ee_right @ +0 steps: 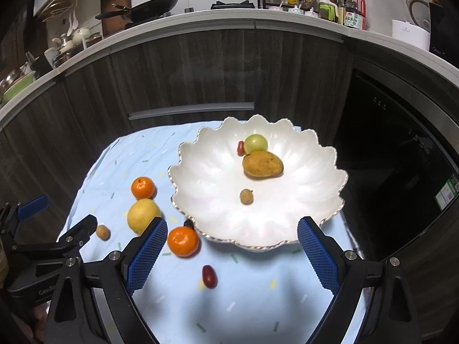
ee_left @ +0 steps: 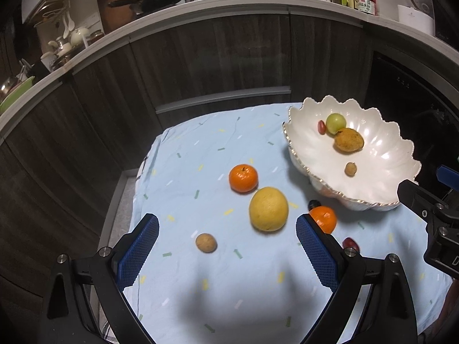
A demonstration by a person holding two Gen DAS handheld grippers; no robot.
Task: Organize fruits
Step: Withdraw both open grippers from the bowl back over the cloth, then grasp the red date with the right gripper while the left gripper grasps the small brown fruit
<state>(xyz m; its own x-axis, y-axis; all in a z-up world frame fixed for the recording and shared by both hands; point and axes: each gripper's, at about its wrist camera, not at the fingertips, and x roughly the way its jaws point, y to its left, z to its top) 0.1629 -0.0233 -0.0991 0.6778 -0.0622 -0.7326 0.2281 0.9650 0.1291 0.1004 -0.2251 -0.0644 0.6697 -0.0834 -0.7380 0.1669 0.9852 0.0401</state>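
A white scalloped bowl (ee_right: pixel 301 200) (ee_left: pixel 384 172) holds a green fruit (ee_right: pixel 256 142), a brown mango (ee_right: pixel 262 164), a small red fruit (ee_right: pixel 240 148) and a small tan fruit (ee_right: pixel 246 196). On the light blue cloth (ee_left: pixel 186 172) lie a yellow citrus (ee_left: pixel 268 209), two oranges (ee_left: pixel 243 178) (ee_right: pixel 183 241), a small brown fruit (ee_left: pixel 206 242) and a dark red fruit (ee_right: pixel 209 276). My left gripper (ee_left: pixel 227 242) hangs open above the cloth, with the yellow citrus just ahead between its fingers. My right gripper (ee_right: pixel 232 248) stands open over the bowl's near rim, holding nothing.
The cloth-covered table stands before dark wooden cabinets (ee_left: pixel 215 57). A counter above carries a black pan (ee_right: pixel 143 7), bottles (ee_right: pixel 354 10) and a rice cooker (ee_right: pixel 413 31). A dark oven front (ee_right: pixel 401 157) is at the right. A small dark fruit (ee_left: pixel 314 204) lies by the bowl's base.
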